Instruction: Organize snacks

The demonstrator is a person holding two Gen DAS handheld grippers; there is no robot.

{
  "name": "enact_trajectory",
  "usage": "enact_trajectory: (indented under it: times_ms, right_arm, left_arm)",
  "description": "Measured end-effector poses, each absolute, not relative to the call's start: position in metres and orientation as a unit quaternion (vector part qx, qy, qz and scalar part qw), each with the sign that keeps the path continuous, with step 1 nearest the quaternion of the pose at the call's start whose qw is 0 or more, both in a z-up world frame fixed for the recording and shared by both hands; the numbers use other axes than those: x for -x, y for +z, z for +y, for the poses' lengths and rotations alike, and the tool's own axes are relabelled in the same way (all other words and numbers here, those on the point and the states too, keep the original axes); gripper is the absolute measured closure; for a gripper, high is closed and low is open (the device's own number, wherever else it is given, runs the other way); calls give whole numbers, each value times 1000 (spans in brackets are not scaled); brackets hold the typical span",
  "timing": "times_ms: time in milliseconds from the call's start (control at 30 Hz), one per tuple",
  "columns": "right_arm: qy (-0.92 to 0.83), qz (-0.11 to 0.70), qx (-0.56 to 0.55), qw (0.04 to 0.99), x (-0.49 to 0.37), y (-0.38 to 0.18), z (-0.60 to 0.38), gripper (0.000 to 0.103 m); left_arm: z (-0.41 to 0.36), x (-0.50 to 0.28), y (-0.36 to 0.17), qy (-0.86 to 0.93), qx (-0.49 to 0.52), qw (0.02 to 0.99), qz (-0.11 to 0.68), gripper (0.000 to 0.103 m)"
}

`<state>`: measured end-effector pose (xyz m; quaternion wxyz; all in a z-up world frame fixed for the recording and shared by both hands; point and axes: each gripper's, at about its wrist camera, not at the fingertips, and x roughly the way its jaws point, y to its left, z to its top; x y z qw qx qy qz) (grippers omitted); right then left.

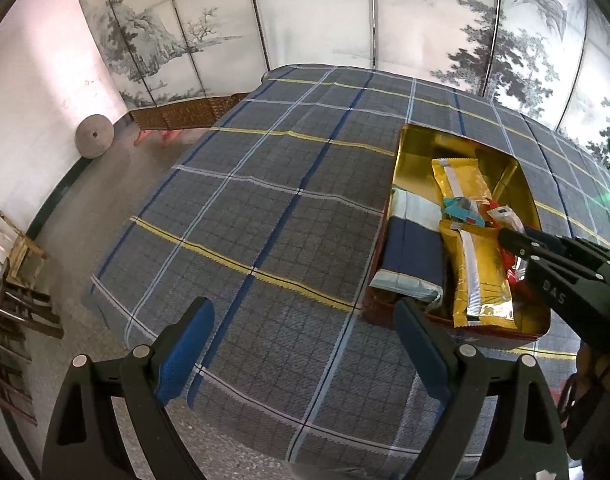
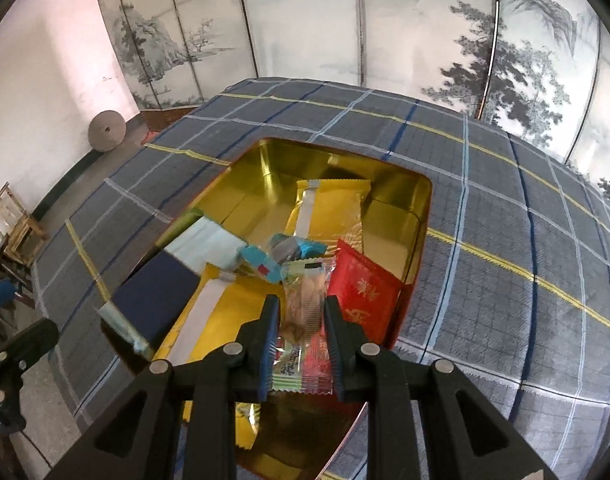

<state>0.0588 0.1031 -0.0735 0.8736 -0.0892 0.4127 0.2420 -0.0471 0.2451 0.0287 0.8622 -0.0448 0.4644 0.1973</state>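
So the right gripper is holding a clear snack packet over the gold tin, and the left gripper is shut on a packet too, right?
Not the left gripper: the left wrist view shows its jaws open and empty beside the gold tin. The right gripper does hold the clear snack packet.

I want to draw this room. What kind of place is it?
Probably a room in a home, maybe an old-style one. A painted folding screen stands behind a table with a checked cloth, a gold snack tin sits on it, and wooden chairs stand by the wall.

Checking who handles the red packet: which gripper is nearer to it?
Right. The right gripper, shut on a clear snack packet, hangs right beside the red packet; the left gripper sits open outside the tin.
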Motion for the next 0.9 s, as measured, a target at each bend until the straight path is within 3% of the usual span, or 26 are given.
enact_trajectory:
  times_ms: [500, 567, 633, 767, 833, 900]
  right_arm:
    - [234, 416, 89, 874, -56, -79, 105, 73]
    - [233, 418, 86, 874, -56, -79, 104, 68]
    - [231, 418, 84, 875, -55, -78, 104, 54]
    - [237, 413, 80, 876, -48, -75, 103, 52]
    - [238, 410, 79, 877, -45, -72, 103, 41]
    - [237, 401, 68, 882, -39, -66, 98, 38]
  left_arm:
    - [241, 45, 26, 191, 42, 861, 469, 13]
    - [239, 45, 25, 192, 41, 861, 470, 13]
    - [237, 45, 25, 189, 40, 861, 470, 13]
    - [232, 45, 25, 189, 38, 862, 469, 12]
    - [230, 46, 26, 188, 36, 863, 467, 11]
    - [229, 45, 27, 188, 36, 864, 466, 10]
